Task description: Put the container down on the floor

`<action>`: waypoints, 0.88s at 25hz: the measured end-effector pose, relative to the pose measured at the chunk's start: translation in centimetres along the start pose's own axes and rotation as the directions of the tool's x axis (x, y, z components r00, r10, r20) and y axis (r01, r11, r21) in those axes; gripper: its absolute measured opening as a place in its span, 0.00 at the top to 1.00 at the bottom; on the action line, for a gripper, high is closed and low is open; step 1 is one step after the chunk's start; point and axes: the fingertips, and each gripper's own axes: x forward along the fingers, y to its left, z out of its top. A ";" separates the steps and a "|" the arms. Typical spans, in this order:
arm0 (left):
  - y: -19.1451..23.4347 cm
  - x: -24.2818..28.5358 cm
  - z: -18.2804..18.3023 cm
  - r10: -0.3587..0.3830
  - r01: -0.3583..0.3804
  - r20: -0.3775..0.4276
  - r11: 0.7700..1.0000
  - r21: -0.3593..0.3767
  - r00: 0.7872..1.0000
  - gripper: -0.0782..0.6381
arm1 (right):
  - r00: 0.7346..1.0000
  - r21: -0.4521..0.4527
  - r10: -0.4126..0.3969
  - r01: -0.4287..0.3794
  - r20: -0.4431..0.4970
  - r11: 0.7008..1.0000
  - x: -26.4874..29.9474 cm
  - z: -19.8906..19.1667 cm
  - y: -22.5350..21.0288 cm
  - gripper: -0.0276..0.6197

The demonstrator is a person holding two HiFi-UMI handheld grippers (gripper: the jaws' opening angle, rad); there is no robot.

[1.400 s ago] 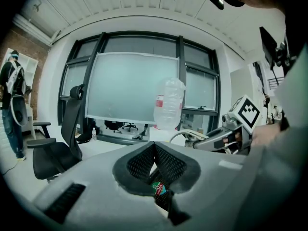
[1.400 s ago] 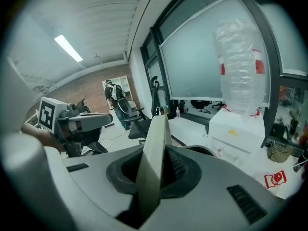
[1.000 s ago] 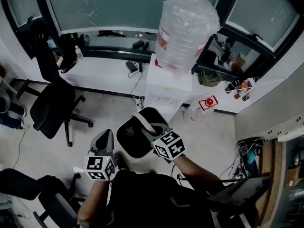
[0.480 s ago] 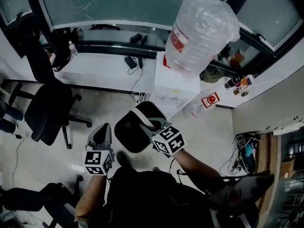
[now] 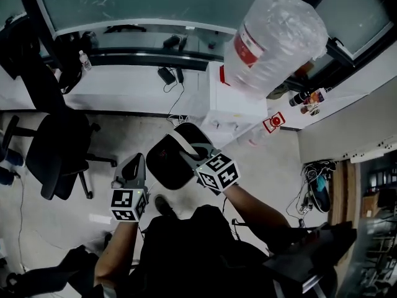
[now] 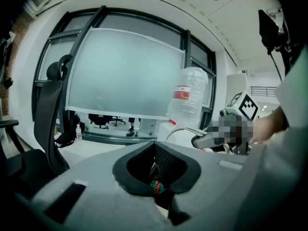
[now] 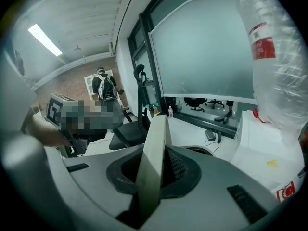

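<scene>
A black round container [image 5: 166, 161] hangs above the floor [image 5: 118, 135] in the head view, in front of the person's body. Its pale band handle [image 5: 193, 143] arches over the rim. My right gripper [image 5: 197, 159] is shut on that handle, and in the right gripper view the pale band [image 7: 152, 158] runs up between the jaws. My left gripper [image 5: 132, 169] is to the left of the container, apart from it, with its jaws together and nothing held. The container's inside is dark, so I cannot tell what it holds.
A white water dispenser [image 5: 239, 101] with a large plastic-wrapped bottle [image 5: 276, 39] stands just beyond the container. A black office chair [image 5: 56, 154] is at the left. A white ledge [image 5: 118, 89] runs under the windows, and cables [image 5: 316, 188] lie at the right.
Both grippers and the container have drifted together to the left in the head view and sunk a little. The dispenser now sits further right in the picture.
</scene>
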 end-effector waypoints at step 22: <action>7.6 12.1 -9.4 0.049 -0.052 -0.138 0.998 -0.021 0.989 0.88 | 0.981 -0.150 0.123 -0.146 -0.153 0.978 17.9 -8.5 -7.6 0.89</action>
